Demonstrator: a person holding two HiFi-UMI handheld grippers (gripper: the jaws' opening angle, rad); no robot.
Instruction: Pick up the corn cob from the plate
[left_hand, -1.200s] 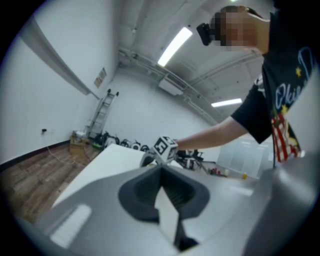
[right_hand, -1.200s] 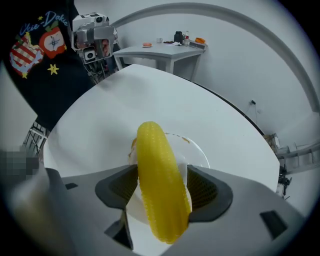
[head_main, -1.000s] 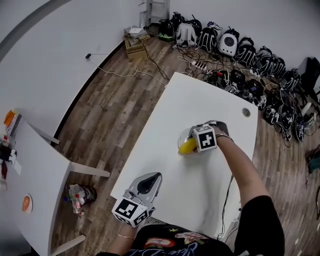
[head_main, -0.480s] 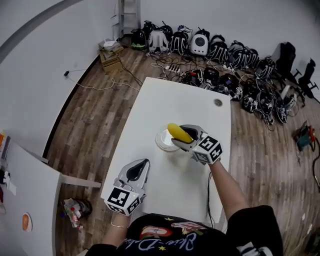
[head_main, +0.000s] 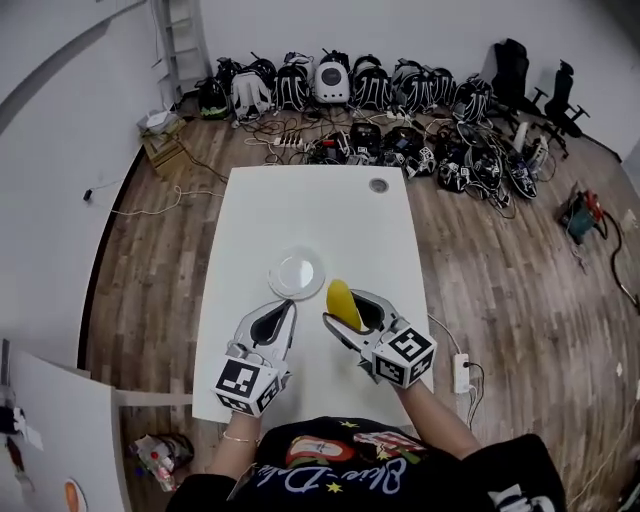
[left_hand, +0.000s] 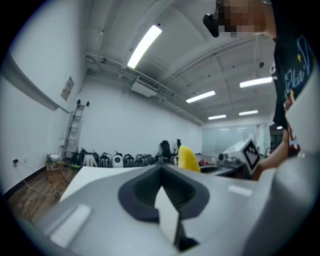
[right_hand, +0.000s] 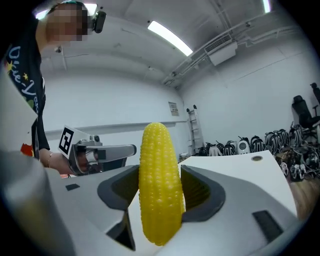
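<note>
The yellow corn cob (right_hand: 159, 182) stands upright between the jaws of my right gripper (right_hand: 160, 192), which is shut on it. From the head view the corn cob (head_main: 342, 302) hangs above the white table (head_main: 310, 205), lifted off and to the right of the round white plate (head_main: 296, 272), which holds nothing. My left gripper (head_main: 277, 321) hovers low at the table's near edge, jaws closed together with nothing between them. In the left gripper view the corn cob (left_hand: 188, 159) shows beyond my left gripper (left_hand: 161, 186).
A small round hole (head_main: 378, 185) sits near the table's far edge. Backpacks and cables (head_main: 360, 90) line the floor behind the table, with wooden flooring all round. A power strip (head_main: 461, 372) lies on the floor at the right.
My right gripper lifted the corn cob off the plate and drew it back toward the near side. The left gripper moved slightly inward. The head camera view shifted.
</note>
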